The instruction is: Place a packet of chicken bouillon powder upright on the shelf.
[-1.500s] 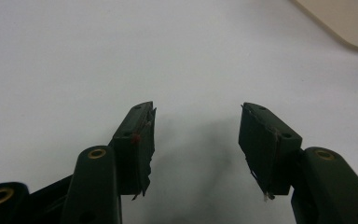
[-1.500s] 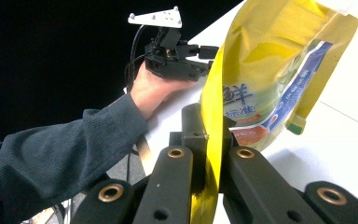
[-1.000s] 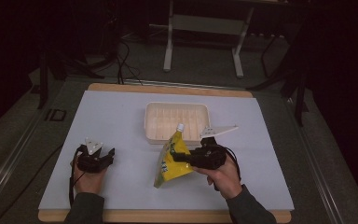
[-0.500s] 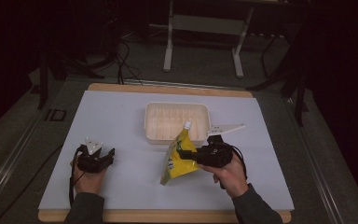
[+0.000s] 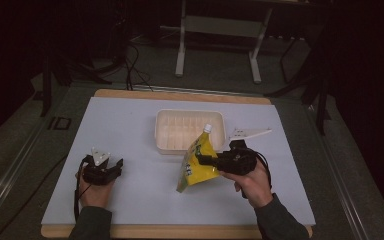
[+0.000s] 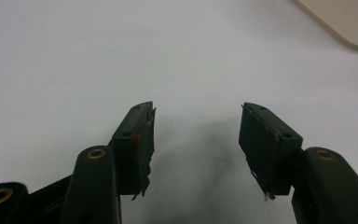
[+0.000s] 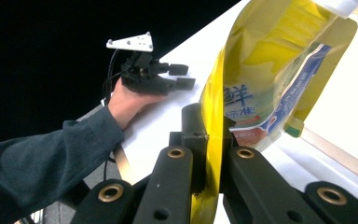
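Note:
A yellow spouted pouch with a white cap hangs tilted just in front of the cream tray, its cap end up toward the tray. My right gripper is shut on the pouch's edge; in the right gripper view the jaws pinch the yellow pouch from both sides. My left gripper rests at the table's left front, open, with nothing between its fingers.
The white table mat spreads around both hands, with a wooden table edge at the back. Dark floor, cables and a metal stand lie beyond the table.
The right gripper has carried the pouch a little to the right and turned it more upright, cap toward the tray. The left gripper has stayed put.

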Available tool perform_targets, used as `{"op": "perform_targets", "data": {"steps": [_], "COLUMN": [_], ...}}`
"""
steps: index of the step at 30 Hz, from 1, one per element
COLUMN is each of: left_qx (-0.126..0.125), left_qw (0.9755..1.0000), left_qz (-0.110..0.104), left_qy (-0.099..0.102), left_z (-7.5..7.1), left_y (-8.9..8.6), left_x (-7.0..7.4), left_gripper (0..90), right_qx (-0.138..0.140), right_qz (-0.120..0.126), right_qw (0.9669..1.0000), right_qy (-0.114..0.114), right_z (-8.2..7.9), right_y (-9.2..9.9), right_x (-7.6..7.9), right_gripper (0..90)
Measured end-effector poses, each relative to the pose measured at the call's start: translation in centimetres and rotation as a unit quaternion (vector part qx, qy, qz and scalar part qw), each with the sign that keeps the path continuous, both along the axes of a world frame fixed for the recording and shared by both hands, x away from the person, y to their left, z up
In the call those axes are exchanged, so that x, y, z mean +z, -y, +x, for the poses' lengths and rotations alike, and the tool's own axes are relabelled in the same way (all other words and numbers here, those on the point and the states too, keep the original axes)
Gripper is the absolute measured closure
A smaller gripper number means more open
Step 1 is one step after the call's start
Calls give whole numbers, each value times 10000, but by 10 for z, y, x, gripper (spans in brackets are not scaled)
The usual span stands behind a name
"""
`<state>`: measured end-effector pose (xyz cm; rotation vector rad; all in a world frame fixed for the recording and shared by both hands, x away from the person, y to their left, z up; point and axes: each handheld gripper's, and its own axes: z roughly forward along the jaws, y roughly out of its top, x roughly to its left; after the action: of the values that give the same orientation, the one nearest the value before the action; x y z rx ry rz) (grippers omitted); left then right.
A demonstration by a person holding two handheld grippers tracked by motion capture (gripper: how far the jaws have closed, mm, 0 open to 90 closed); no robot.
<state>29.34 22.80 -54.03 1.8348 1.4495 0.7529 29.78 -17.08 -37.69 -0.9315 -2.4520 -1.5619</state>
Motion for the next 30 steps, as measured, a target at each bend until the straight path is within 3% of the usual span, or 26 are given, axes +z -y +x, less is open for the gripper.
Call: {"op": "perform_targets", "data": {"steps": [30], "left_qx": [-10], "left_qw": [10000], "left_qz": [4], "left_qy": [2], "left_z": [0], "left_y": [0], "left_x": [0], "left_gripper": [448], "right_qx": [-305], "right_qz": [-124], "right_qw": [9993], "right_qy": [179], "right_z": [19], "right_y": [12], "right_x": [17], "right_gripper": [900]}}
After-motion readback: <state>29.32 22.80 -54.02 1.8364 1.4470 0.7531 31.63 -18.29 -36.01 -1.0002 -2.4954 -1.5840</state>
